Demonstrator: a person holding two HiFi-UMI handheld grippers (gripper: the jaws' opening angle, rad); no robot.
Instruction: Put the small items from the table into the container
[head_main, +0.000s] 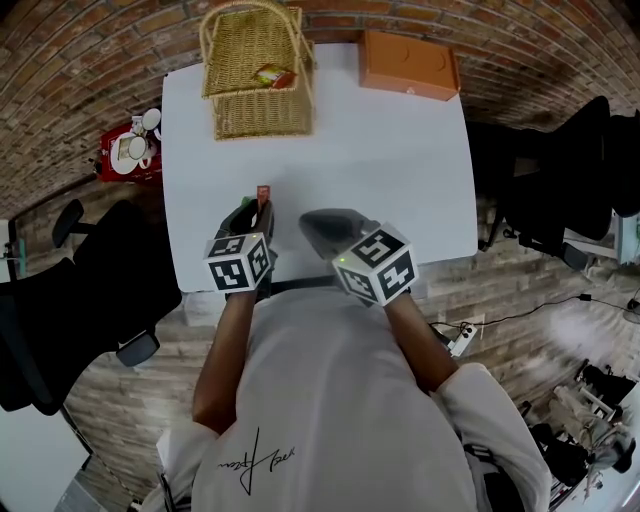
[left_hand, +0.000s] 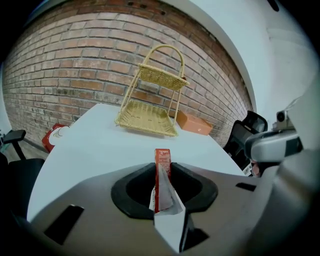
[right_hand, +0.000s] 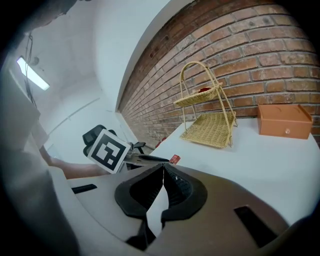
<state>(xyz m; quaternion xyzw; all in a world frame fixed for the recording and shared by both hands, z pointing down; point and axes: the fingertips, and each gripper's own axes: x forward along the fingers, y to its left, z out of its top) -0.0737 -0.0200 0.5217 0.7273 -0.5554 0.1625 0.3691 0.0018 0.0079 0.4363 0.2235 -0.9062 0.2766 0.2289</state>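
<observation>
while our left claw (head_main: 258, 207) pinches a red sachet (left_hand: 162, 159) poking past its tips, our right claw (right_hand: 163, 166) is pressed together, empty.

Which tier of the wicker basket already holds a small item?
The upper tier: a small red packet lies in it, while the lower tier looks empty.

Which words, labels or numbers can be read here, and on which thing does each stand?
No text reads clearly.
Red packet in the left hand-held gripper: white print, too blurred.
Person's shirt: black handwritten script, illegible.
Small packet in the wicker basket: too small.
</observation>
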